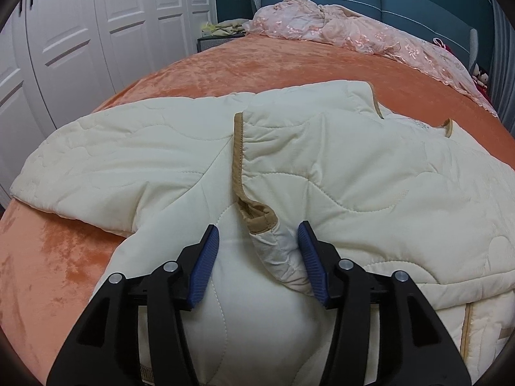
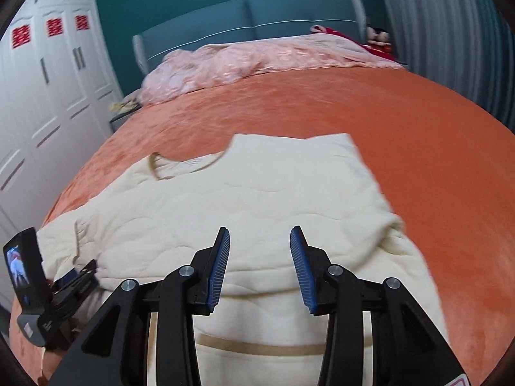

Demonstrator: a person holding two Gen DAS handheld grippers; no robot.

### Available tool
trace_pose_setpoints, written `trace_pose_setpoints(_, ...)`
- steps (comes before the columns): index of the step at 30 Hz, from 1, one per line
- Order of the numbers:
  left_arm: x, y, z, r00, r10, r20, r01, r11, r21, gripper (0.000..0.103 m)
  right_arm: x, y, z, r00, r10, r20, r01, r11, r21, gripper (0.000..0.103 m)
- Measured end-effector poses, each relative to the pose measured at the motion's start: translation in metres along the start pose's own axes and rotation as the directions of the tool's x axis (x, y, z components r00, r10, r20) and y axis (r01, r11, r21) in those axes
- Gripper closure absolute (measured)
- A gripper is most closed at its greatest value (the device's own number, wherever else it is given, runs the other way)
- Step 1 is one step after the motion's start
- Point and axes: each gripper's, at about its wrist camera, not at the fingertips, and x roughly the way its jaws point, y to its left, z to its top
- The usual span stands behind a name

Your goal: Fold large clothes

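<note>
I have the cream jacket lying on the orange bed, toward its near edge, a sleeve folded across the body; more folds remain, I judge. My left gripper is spread, the tan cuff loose between its pads. My right gripper is spread, empty. Bare bed lies beyond and right.

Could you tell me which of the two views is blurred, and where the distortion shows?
Right wrist view: motion-smeared, the cream jacket edges soft. Left wrist view: sharp, stitching crisp on the jacket. Both: fisheye bends the orange bedspread into a dome, with dark corners.
</note>
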Motion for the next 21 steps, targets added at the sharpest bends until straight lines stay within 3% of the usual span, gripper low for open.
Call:
trace_pose_setpoints(5, 0.000, 0.000, 0.000, 1.000, -0.004, 0.002, 0.004, 1.000, -0.002, 0.049, 0.053, 0.052, -0.011, 0.993, 0.050, -0.111, -0.059, 0.995, -0.074, 0.063)
trace_pose_setpoints(7, -0.001, 0.001, 0.000, 1.000, -0.013, 0.005, 0.014, 1.000, -0.006, 0.047, 0.071, 0.059, -0.030, 0.988, 0.018, -0.155, -0.033, 0.995, -0.095, 0.063)
trace_pose_setpoints(11, -0.003, 0.005, 0.001, 0.998, -0.063, 0.013, 0.063, 0.998, -0.026, 0.040, 0.074, 0.069, -0.042, 0.991, -0.046, -0.123, 0.027, 0.987, -0.156, 0.063)
trace_pose_setpoints(12, -0.004, 0.008, 0.001, 0.995, -0.096, 0.014, 0.097, 0.995, -0.039, 0.030, 0.074, 0.071, -0.044, 0.992, -0.055, -0.118, 0.035, 0.985, -0.166, 0.063)
trace_pose_setpoints(13, -0.007, 0.012, 0.002, 0.991, -0.135, 0.019, 0.136, 0.989, -0.059, 0.012, 0.073, 0.072, -0.045, 0.992, -0.063, -0.113, 0.043, 0.983, -0.176, 0.063)
trace_pose_setpoints(14, -0.012, 0.018, 0.002, 0.987, -0.155, 0.033, 0.157, 0.984, -0.084, 0.006, 0.073, 0.073, -0.046, 0.992, -0.067, -0.109, 0.046, 0.982, -0.182, 0.063)
trace_pose_setpoints(17, -0.032, 0.045, 0.002, 0.978, -0.196, 0.067, 0.205, 0.961, -0.183, 0.007, 0.071, 0.070, -0.046, 0.993, -0.061, -0.103, 0.042, 0.983, -0.178, 0.063)
trace_pose_setpoints(21, -0.053, 0.114, 0.002, 0.972, -0.220, 0.082, 0.235, 0.919, -0.317, 0.006, 0.068, 0.068, -0.047, 0.994, -0.052, -0.096, 0.035, 0.985, -0.170, 0.063)
